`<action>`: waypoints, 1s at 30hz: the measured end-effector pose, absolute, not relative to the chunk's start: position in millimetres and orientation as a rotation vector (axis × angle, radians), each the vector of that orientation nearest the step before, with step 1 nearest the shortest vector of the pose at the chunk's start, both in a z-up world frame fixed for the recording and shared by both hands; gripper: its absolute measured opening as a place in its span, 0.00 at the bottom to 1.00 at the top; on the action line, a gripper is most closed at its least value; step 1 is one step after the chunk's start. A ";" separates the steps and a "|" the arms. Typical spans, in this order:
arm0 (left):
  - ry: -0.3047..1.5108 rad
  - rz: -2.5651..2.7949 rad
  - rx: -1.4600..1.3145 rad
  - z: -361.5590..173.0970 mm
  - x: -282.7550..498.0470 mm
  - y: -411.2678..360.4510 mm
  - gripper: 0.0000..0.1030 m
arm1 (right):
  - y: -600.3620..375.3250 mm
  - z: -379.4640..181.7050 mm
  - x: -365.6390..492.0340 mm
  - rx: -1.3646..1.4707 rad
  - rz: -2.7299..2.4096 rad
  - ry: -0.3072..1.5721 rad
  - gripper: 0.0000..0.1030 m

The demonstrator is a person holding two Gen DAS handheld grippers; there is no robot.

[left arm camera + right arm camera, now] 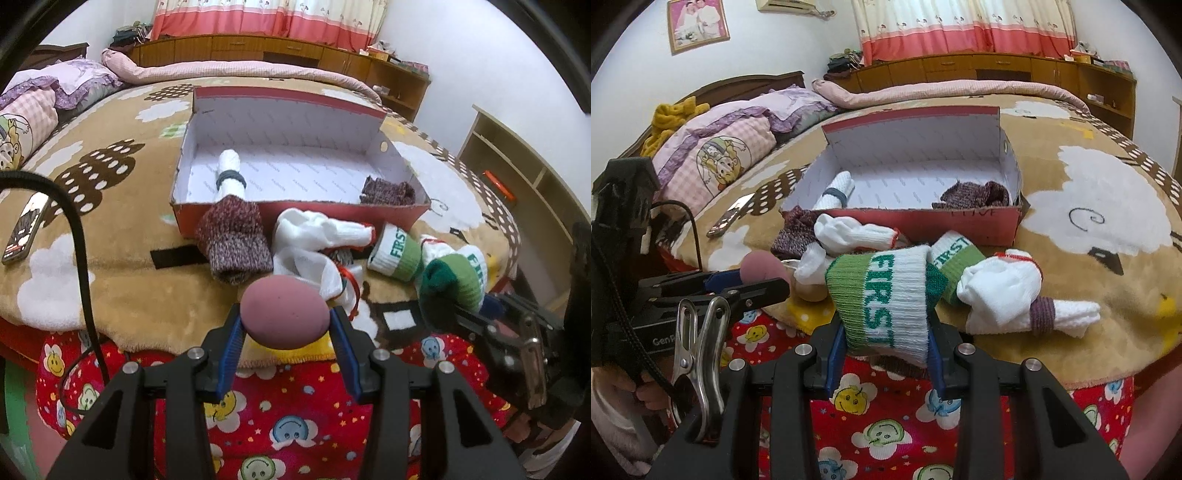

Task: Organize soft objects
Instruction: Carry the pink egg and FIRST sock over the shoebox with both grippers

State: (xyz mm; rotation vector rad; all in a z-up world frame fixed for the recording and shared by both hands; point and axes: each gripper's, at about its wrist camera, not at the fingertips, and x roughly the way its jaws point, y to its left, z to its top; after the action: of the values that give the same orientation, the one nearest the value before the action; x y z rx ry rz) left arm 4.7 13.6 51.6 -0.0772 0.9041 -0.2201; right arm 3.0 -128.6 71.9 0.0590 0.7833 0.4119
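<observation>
Pink foam ball (283, 313) is pinched in the left hand-held gripper (286, 325) at the bed's near edge; its round shape could squirt free. The right hand-held gripper (886, 334) clamps a green-and-white sock (886, 299), probably by the cuff. Both are level, aimed at the far red box (402, 216).

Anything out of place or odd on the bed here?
Yes. A dark red sock is draped over the front wall of the box, half in and half out. A phone lies on the blanket among the socks being sorted.
</observation>
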 end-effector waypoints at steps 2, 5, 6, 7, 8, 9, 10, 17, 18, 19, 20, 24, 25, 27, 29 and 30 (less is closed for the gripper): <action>0.902 -0.220 -0.075 54.6 8.6 13.4 0.47 | -129.5 74.9 3.6 0.057 0.417 0.777 0.36; 0.894 -0.218 -0.075 58.7 13.1 14.0 0.47 | -129.0 78.5 6.0 0.052 0.423 0.771 0.36; 0.890 -0.216 -0.074 60.9 14.8 14.5 0.47 | -129.1 79.7 7.0 0.051 0.425 0.770 0.36; 0.884 -0.215 -0.072 63.6 17.3 14.9 0.47 | -129.1 81.1 8.2 0.050 0.427 0.769 0.36; 0.880 -0.213 -0.069 65.5 19.2 15.3 0.47 | -129.3 82.5 10.0 0.051 0.430 0.770 0.36; 0.878 -0.211 -0.067 66.8 20.7 15.8 0.47 | -129.5 83.7 11.7 0.054 0.433 0.771 0.36; 0.873 -0.210 -0.066 69.5 23.7 16.2 0.47 | -129.7 85.1 13.4 0.055 0.436 0.771 0.36; 0.844 -0.206 -0.052 82.8 41.1 17.0 0.47 | -130.5 93.9 24.6 0.053 0.448 0.771 0.36; 0.841 -0.207 -0.052 84.1 43.0 17.0 0.47 | -130.8 95.9 27.4 0.054 0.451 0.772 0.36; 0.837 -0.209 -0.053 86.5 46.6 17.0 0.47 | -131.2 97.2 29.1 0.055 0.452 0.772 0.36; 0.834 -0.209 -0.054 88.2 49.1 17.2 0.47 | -131.5 99.4 31.7 0.054 0.453 0.772 0.36; 0.822 -0.210 -0.052 94.6 60.3 17.3 0.47 | -131.5 108.8 39.8 0.038 0.448 0.758 0.36; 0.819 -0.212 -0.050 96.6 63.6 17.0 0.47 | -131.9 110.6 41.8 0.036 0.449 0.756 0.36; 0.813 -0.216 -0.047 99.7 68.8 16.6 0.47 | -132.6 114.3 46.9 0.033 0.449 0.754 0.36; 0.806 -0.219 -0.044 103.4 76.2 15.5 0.47 | -133.7 116.5 52.8 0.030 0.447 0.756 0.36; 0.804 -0.219 -0.043 104.4 78.6 15.5 0.47 | -134.1 117.8 56.6 0.030 0.445 0.757 0.36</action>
State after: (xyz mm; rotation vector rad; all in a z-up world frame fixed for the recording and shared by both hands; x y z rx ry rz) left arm 78.6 15.5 104.3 -0.0429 0.8045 -0.2191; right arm 56.6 -134.1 117.8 0.0295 0.7574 0.4450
